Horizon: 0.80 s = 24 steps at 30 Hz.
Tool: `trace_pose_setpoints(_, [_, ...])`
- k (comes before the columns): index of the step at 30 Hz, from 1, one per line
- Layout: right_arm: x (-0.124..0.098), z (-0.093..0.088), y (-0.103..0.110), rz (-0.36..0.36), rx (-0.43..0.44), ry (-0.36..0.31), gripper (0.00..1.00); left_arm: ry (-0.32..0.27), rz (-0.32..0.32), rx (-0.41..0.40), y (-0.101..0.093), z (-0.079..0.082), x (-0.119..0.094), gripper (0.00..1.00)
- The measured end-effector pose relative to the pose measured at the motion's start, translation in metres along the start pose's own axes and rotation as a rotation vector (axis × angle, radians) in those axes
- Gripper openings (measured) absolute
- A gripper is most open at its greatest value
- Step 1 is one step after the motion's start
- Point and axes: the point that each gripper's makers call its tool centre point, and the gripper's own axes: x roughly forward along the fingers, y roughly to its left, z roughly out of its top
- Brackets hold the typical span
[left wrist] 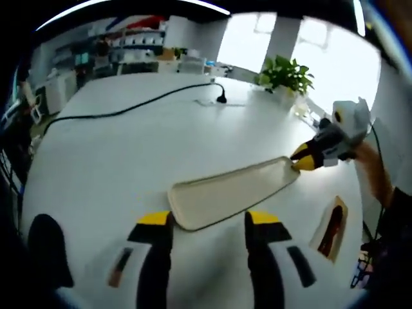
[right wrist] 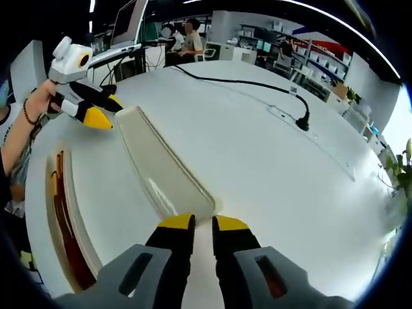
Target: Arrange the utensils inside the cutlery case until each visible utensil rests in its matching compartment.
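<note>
Right gripper view: right gripper (right wrist: 203,226) jaws pinch the lid's (right wrist: 161,168) near end; left gripper (left wrist: 203,222) jaws gape.

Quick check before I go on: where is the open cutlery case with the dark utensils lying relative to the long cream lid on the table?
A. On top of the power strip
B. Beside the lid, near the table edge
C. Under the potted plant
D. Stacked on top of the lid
B: the cutlery case lies on the table alongside the cream lid, close to the edge, and apart from it.
</note>
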Motion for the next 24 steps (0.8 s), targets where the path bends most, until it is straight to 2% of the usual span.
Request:
trace_pose_setpoints(3, [0.0,0.0,0.0,-0.003,0.035,-0.004,0.09,-0.027,-0.04,-0.131,0.002,0.004,-0.003,0.45])
trace_pose_setpoints(5, [0.0,0.0,0.0,-0.002,0.055,0.0,0.08,-0.034,-0.056,-0.184,0.007,0.004,-0.007,0.43])
trace_pose_setpoints(9, [-0.002,-0.003,0.004,-0.012,0.077,0.025,0.07,-0.037,-0.054,-0.219,0.014,0.002,-0.009,0.35])
trace_pose_setpoints(11, [-0.003,-0.004,0.005,-0.016,0.078,0.029,0.06,-0.048,-0.067,-0.248,0.015,0.002,-0.011,0.35])
trace_pose_setpoints(13, [-0.004,-0.006,0.006,-0.022,0.121,0.034,0.06,-0.05,-0.075,-0.272,0.016,0.002,-0.013,0.34])
trace_pose_setpoints(17, [-0.005,-0.007,0.006,-0.021,0.125,0.026,0.06,-0.053,-0.076,-0.293,0.019,0.0,-0.015,0.29])
trace_pose_setpoints(20, [-0.005,-0.007,0.007,-0.02,0.12,0.031,0.05,-0.059,-0.107,-0.348,0.015,0.001,-0.018,0.29])
trace_pose_setpoints(21, [-0.006,-0.008,0.007,-0.02,0.122,0.033,0.05,-0.056,-0.142,-0.362,0.009,0.002,-0.019,0.28])
trace_pose_setpoints(22, [-0.005,-0.008,0.006,-0.02,0.121,0.034,0.05,-0.069,-0.135,-0.373,0.011,0.004,-0.021,0.26])
trace_pose_setpoints(24, [-0.006,-0.009,0.006,-0.019,0.128,0.035,0.05,-0.11,-0.162,-0.401,0.011,0.012,-0.027,0.22])
